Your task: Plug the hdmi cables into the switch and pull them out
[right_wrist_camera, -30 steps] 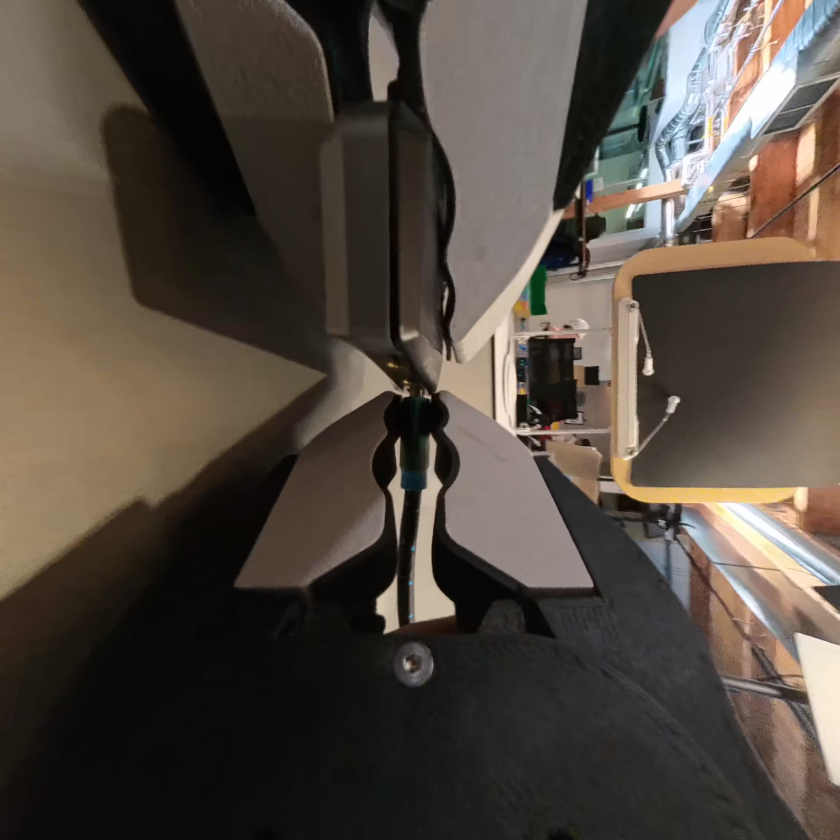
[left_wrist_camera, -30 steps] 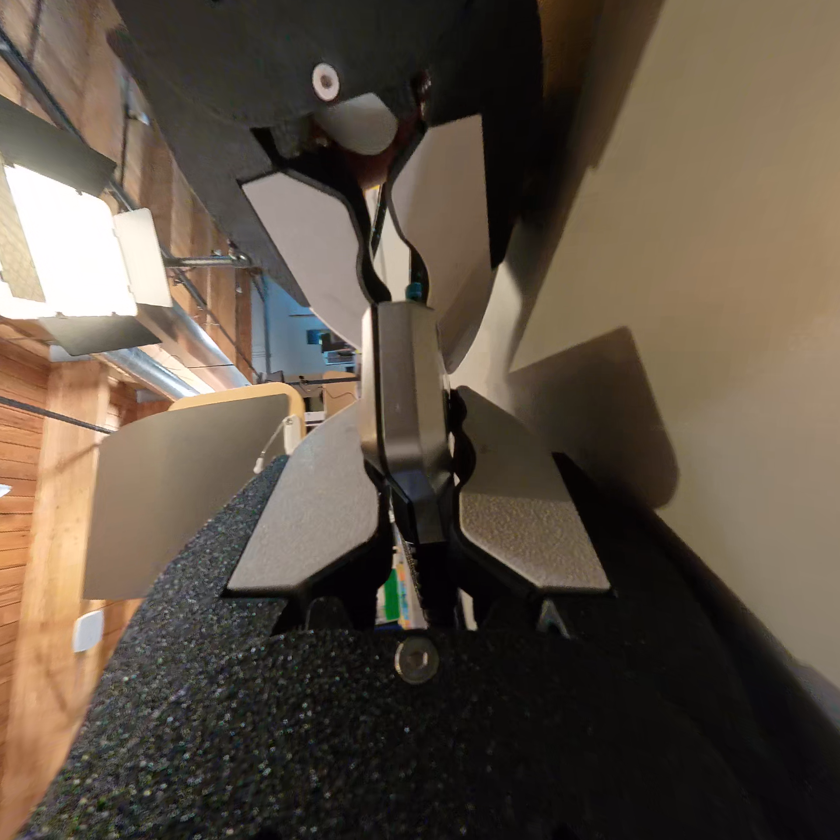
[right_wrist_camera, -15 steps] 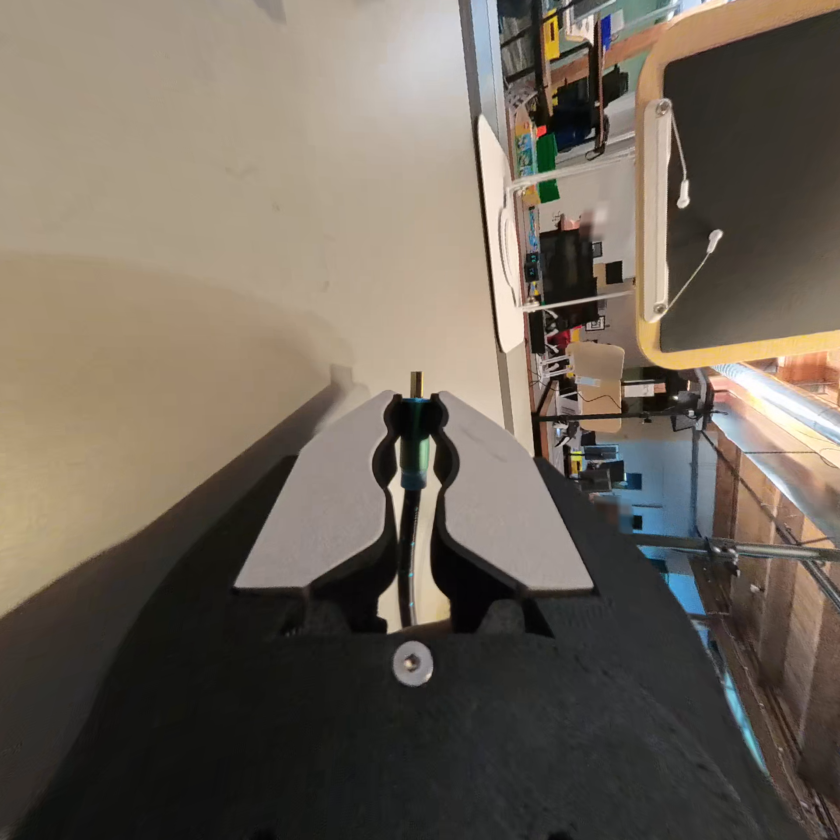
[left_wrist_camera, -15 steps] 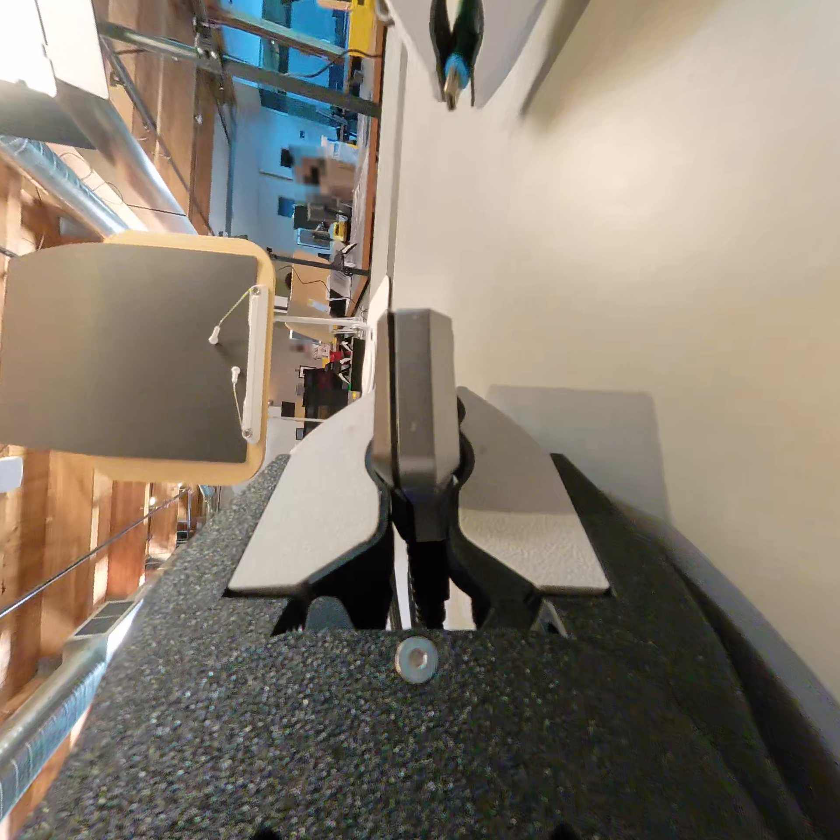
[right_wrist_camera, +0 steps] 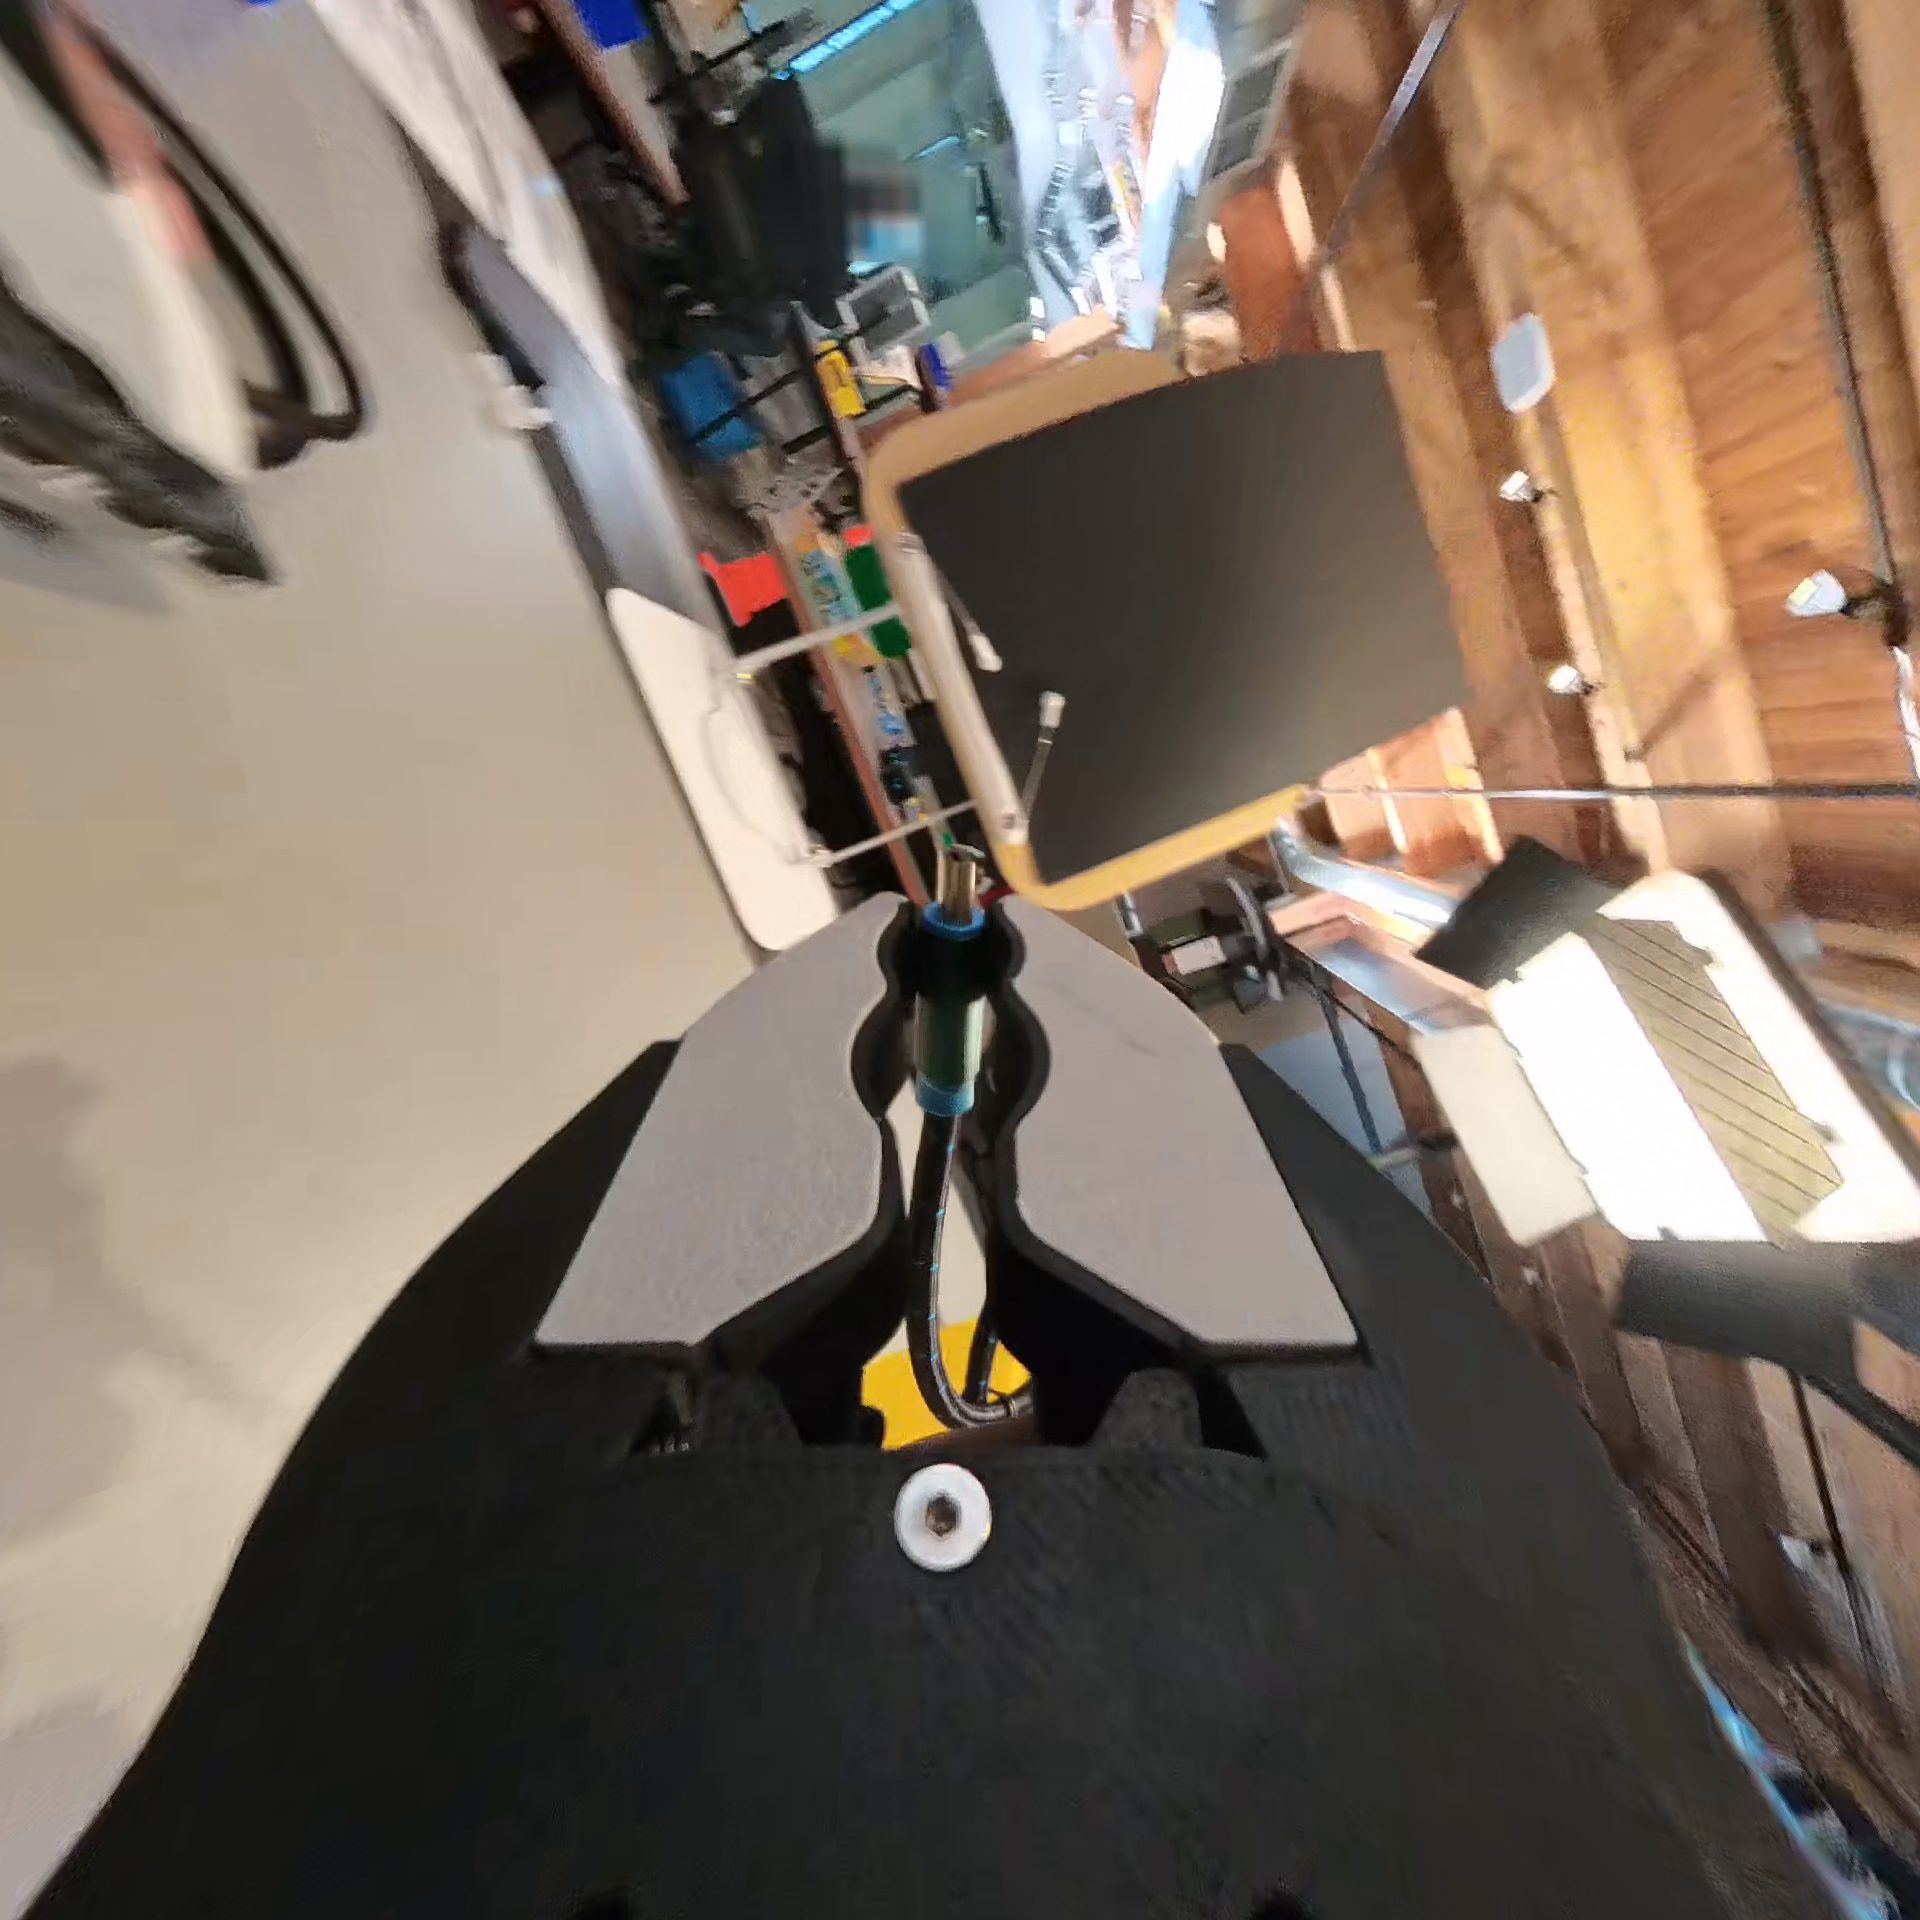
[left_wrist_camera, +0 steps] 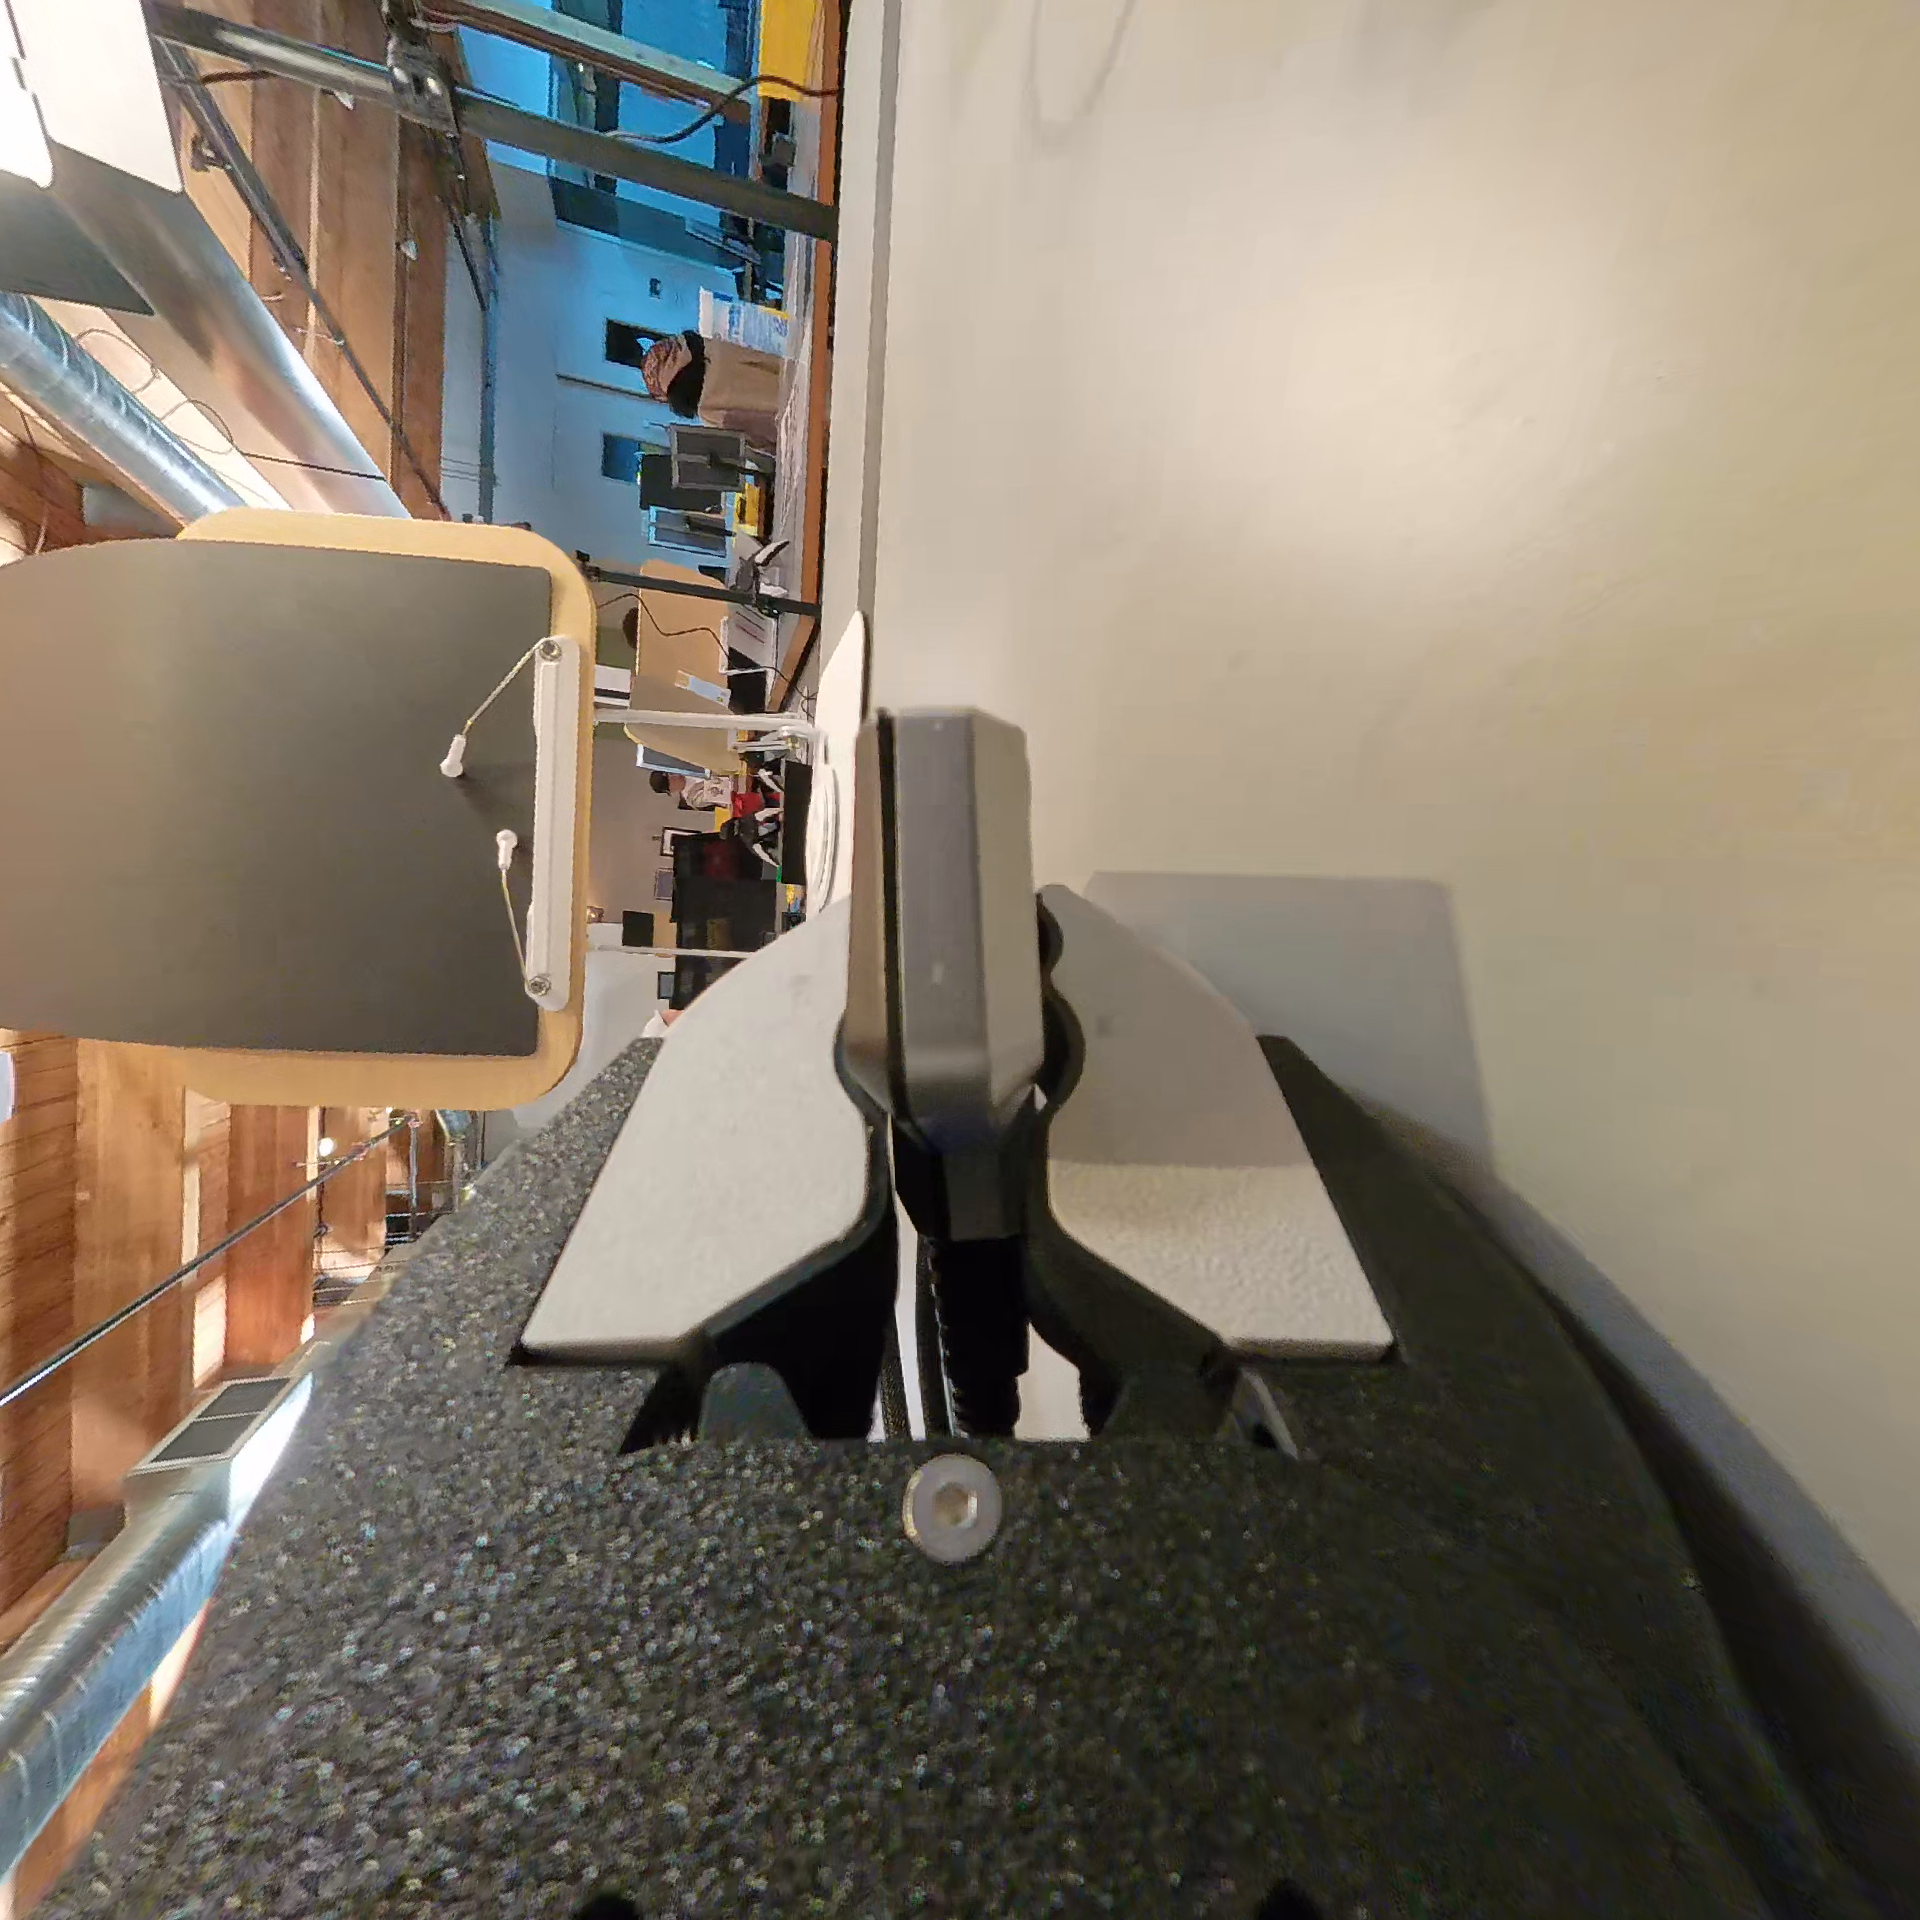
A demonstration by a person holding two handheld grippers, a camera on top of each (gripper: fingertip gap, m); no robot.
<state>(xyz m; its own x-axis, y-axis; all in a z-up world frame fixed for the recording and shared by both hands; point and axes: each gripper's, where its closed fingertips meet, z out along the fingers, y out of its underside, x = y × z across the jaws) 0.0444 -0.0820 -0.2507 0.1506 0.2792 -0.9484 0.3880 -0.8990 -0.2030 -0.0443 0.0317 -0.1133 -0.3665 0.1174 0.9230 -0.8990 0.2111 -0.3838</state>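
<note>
My left gripper is shut on the dark grey HDMI switch, which stands edge-on between its grey fingers and sticks out past the tips, held above the cream table. No cable is plugged into the end that shows. My right gripper is shut on the HDMI cable plug, a dark plug with blue rings; its metal tip points past the fingertips. The braided cable runs back between the fingers. The right gripper is not in the left wrist view.
Both views are rolled sideways. A black board with a pale wood frame stands beyond the table. A white pad lies at the table's far edge. Blurred dark cables lie on the table. A bright light panel is at right. My hands' fingertips stand some 20 cm from each other.
The cable plug has come out of the switch and the two grippers have drawn apart. The right gripper has swung away with the plug and has left the left wrist view.
</note>
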